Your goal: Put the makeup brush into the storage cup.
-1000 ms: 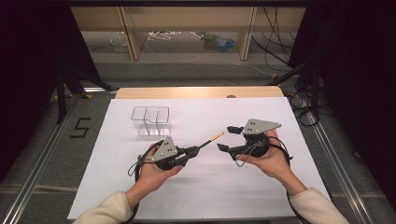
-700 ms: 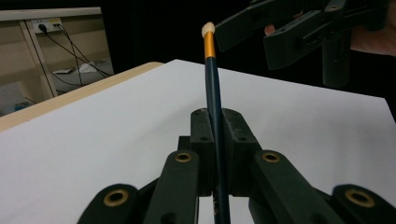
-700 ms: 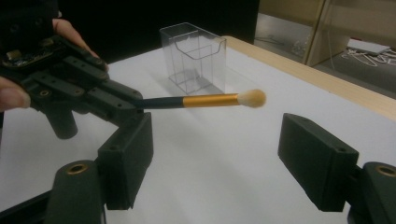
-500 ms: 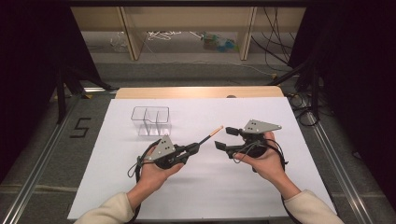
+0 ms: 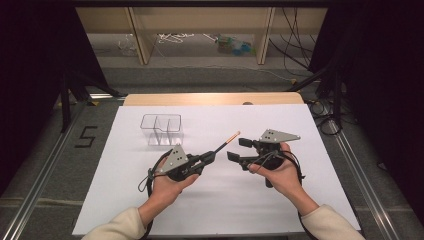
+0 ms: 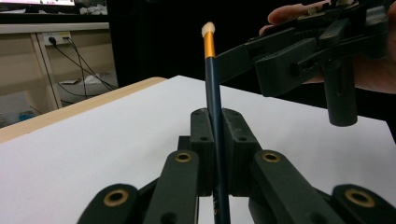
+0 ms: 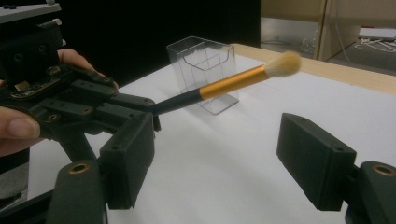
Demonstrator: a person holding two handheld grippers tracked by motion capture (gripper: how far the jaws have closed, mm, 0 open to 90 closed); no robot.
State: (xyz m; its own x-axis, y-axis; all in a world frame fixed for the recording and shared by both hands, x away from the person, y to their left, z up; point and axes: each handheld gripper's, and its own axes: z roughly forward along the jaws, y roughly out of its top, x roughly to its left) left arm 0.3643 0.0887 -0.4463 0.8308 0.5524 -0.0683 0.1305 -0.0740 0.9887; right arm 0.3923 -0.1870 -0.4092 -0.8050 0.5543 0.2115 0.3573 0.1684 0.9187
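Observation:
A makeup brush (image 5: pixel 223 144) with a dark handle, gold ferrule and pale bristles sticks out of my left gripper (image 5: pixel 209 157), which is shut on its handle. The brush (image 6: pixel 211 70) rises straight between that gripper's jaws, bristles up. In the high view it points up and to the right, lifted off the white table. My right gripper (image 5: pixel 237 149) is open just right of the brush tip, jaws facing left, and holds nothing. From the right gripper view (image 7: pixel 219 156) the brush (image 7: pixel 233 80) crosses above and beyond the wide gap between its jaws. A clear plastic holder (image 5: pixel 161 128) stands on the table behind my left gripper.
White paper (image 5: pixel 125 200) covers the table, with a wooden edge (image 5: pixel 210 98) at the far side. The clear holder (image 7: pixel 205 70) has divided compartments with nothing in them. Dark floor and metal rails (image 5: pixel 40 175) flank the table; shelving with cables stands beyond.
My right gripper has shifted a little to the left, closer to the brush tip. The left hand has kept its place with the brush.

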